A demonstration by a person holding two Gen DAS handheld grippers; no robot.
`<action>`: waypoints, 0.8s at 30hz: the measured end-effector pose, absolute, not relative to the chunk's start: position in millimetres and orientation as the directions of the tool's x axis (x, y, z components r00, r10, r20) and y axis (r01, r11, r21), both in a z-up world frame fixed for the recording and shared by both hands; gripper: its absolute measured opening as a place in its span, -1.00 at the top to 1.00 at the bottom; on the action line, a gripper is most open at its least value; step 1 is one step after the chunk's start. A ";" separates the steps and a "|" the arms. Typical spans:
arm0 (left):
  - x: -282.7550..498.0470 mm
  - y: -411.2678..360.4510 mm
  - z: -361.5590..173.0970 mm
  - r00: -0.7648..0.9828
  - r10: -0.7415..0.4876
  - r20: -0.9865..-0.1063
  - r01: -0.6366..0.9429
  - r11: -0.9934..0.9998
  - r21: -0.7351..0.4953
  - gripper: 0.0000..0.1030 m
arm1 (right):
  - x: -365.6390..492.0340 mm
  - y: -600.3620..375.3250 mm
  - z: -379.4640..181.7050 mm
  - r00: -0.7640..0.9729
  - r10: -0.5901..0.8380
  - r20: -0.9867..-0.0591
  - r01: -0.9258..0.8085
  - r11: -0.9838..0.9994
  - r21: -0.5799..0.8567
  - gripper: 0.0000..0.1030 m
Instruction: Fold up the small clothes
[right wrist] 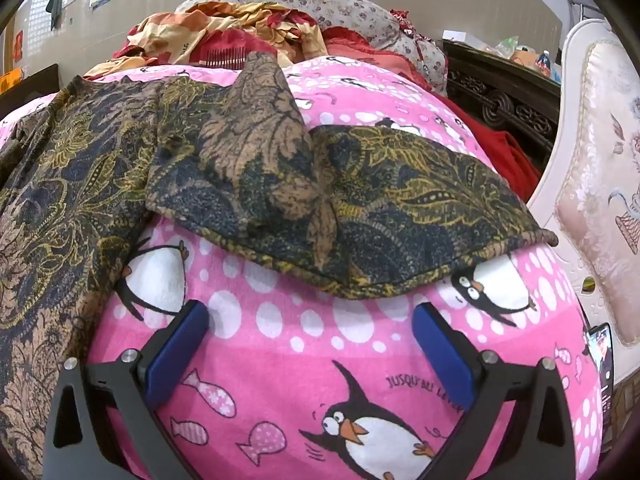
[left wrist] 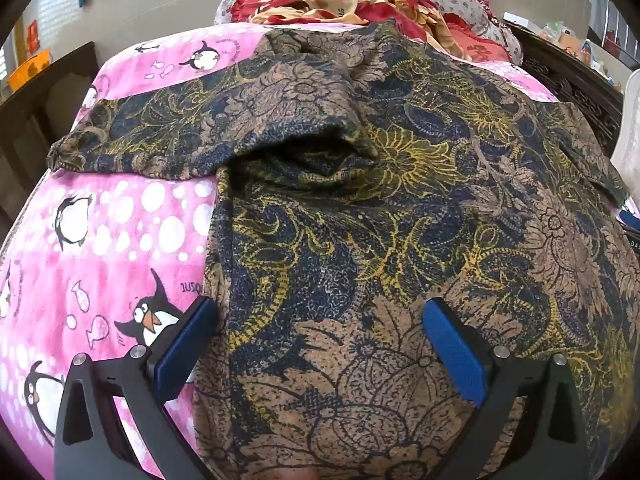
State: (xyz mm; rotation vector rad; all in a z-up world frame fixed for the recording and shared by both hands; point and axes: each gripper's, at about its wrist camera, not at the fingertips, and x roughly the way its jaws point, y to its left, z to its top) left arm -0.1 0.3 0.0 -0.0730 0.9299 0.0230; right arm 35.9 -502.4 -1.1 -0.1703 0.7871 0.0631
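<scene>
1. Batik-print garment, dark blue with brown and yellow flowers, lies spread on a bed covered by a pink penguin blanket.
2. In the left wrist view the garment fills most of the frame; its left edge runs down the blanket, and a short sleeve reaches out to the left.
3. A loose fold near the garment's middle stands up and leaves a dark hollow under it.
4. In the right wrist view the other sleeve lies flat on the blanket, with its hemmed edge facing the camera.
5. The left tool hangs over the garment's lower part with its jaws spread wide; the left pad is over the blanket just beside the cloth's edge, the right pad over the cloth. It holds nothing.
6. The right tool is likewise wide open and holds nothing; both pads hover over bare blanket, near the sleeve hem but apart from it.
7. Open blanket lies between the right tool and the sleeve hem, and to the left of the garment.
8. At the head of the bed sits a heap of red and orange bedding with a flowered pillow behind it.
9. A dark carved wooden frame borders the bed's right side, and a pale padded chair stands just beside it.
</scene>
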 end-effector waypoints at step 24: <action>5.4 -10.9 -5.4 0.594 0.009 -0.804 -0.059 0.998 -0.033 -0.72 | -46.1 -520.0 64.7 0.638 0.042 -0.769 -0.072 0.997 -0.005 -0.99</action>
